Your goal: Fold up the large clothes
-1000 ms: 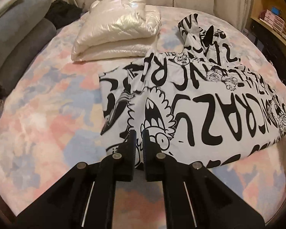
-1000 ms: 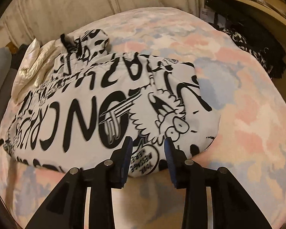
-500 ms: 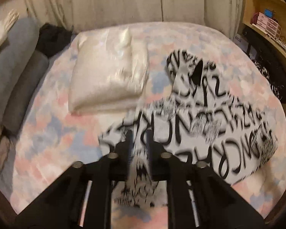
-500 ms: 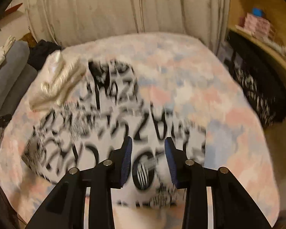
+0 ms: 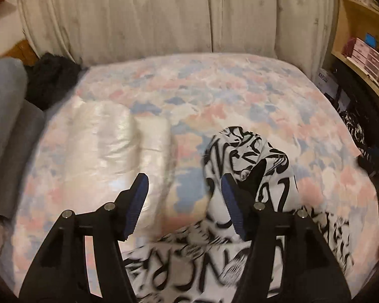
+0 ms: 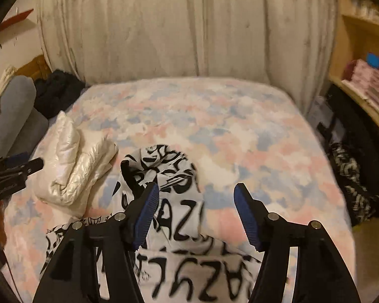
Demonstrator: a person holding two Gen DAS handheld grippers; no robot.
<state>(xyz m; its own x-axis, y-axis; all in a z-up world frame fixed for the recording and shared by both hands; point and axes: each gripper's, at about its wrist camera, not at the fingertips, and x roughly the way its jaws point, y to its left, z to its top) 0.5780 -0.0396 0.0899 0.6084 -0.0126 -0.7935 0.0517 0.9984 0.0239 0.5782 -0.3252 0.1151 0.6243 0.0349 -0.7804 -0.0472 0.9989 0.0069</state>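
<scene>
my left gripper [image 5: 183, 197] and right gripper [image 6: 195, 204] both gape, holding nothing; the printed hoodie [image 6: 169, 202] lies lengthwise just below them, hood [image 5: 247, 156] farthest.

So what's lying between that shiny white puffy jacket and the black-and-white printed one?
Only bare bedspread: in the right wrist view a pastel strip separates the white jacket from the printed garment.

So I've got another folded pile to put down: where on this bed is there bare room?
The far half of the bed is bare, from the hoodie back to the curtain, and so is the strip right of the hoodie. The left side is crowded by the white jacket, the near edge by the hoodie.
</scene>
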